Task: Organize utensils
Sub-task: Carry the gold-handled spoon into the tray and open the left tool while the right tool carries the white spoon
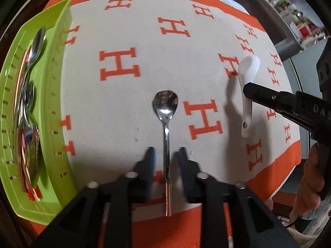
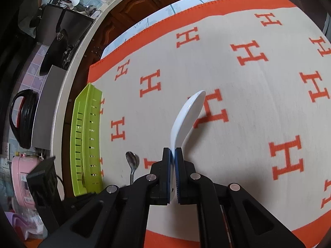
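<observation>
1. A cream cloth [image 1: 165, 66] with orange H letters and an orange border covers the tabletop; behind it in my right view runs a kitchen counter [image 2: 82, 51] crowded with pans and a pink cooker [image 2: 20, 177].
2. A green tray [image 1: 51, 107] sits at the cloth's left edge. Metal spoons [image 1: 31, 82] lie along it, with something red-and-white at its near end that I cannot make out.
3. My left gripper [image 1: 165, 153] has its jaws apart, one on each side of the handle of a steel spoon [image 1: 166, 111]. I cannot tell whether they touch it.
4. That spoon lies flat on the cloth, bowl up and pointing away from me, well apart from the tray.
5. My right gripper [image 2: 172, 155] has its jaws clamped on the handle of a white spoon [image 2: 188, 119].
6. The white spoon juts forward from the jaws, tilted, its bowl raised above the cloth and casting a shadow to its left in the left view.
7. From the right view the steel spoon shows just left of my right gripper, between it and the tray.
</observation>
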A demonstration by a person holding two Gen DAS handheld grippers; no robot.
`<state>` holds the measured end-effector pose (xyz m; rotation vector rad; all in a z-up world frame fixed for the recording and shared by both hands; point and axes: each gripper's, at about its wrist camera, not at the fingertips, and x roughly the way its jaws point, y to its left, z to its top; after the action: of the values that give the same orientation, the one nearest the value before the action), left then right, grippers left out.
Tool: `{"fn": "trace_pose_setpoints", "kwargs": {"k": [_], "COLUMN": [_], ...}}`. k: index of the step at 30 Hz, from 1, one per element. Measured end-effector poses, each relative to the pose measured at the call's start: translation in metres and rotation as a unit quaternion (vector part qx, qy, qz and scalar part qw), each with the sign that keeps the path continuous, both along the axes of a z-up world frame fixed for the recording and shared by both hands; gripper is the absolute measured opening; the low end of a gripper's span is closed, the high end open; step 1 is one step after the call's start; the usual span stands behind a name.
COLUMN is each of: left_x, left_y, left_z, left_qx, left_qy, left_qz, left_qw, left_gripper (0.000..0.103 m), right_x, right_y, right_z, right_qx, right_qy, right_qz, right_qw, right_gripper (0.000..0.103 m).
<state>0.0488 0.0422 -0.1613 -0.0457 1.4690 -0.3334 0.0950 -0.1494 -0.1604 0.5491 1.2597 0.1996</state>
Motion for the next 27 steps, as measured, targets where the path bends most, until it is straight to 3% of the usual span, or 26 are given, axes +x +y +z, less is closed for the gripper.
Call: {"fn": "trace_pose_setpoints", "kwargs": {"k": [5, 7, 8, 9, 10, 11, 12, 19, 23, 27], "left_x": [0.012, 0.011, 0.010, 0.009, 0.009, 0.009, 0.011, 0.010, 0.010, 0.008], "left_y": [-0.025, -0.038, -0.043, -0.047, -0.048, -0.048, -0.043, -0.009, 0.017, 0.047], "left_z": [-0.001, -0.002, -0.002, -0.001, 0.000, 0.001, 0.000, 0.023, 0.062, 0.104], "left_qx": [0.030, 0.058, 0.074, 0.099, 0.112, 0.101, 0.082, 0.025, -0.007, -0.010], "left_qy": [0.039, 0.041, 0.039, 0.030, 0.022, 0.029, 0.045, 0.032, 0.002, -0.048], "left_qz": [-0.049, -0.074, -0.082, -0.087, -0.092, -0.092, -0.081, -0.019, 0.015, 0.053], "left_qw": [0.9976, 0.9947, 0.9931, 0.9908, 0.9891, 0.9902, 0.9923, 0.9990, 0.9999, 0.9974], "left_gripper": [0.053, 0.053, 0.047, 0.028, 0.016, 0.003, 0.001, 0.000, 0.000, 0.000], "right_x": [-0.001, 0.000, -0.001, -0.001, -0.001, -0.002, -0.003, -0.006, -0.005, -0.003], "right_y": [-0.003, -0.004, -0.005, -0.006, -0.008, -0.009, -0.012, -0.015, -0.002, 0.028], "right_z": [-0.001, 0.000, -0.001, -0.001, -0.002, -0.003, -0.005, -0.004, 0.012, 0.037], "right_qx": [0.006, 0.009, 0.012, 0.014, 0.018, 0.020, 0.022, 0.031, 0.035, 0.047], "right_qy": [0.001, 0.001, 0.003, 0.004, 0.007, 0.008, 0.010, 0.012, -0.002, -0.024], "right_qz": [0.003, 0.002, 0.000, -0.002, -0.004, -0.006, -0.008, -0.004, 0.023, 0.071], "right_qw": [1.000, 1.000, 1.000, 1.000, 1.000, 1.000, 1.000, 0.999, 0.999, 0.996], "right_gripper": [0.004, 0.004, 0.004, 0.004, 0.004, 0.004, 0.004, 0.004, 0.004, 0.004]}}
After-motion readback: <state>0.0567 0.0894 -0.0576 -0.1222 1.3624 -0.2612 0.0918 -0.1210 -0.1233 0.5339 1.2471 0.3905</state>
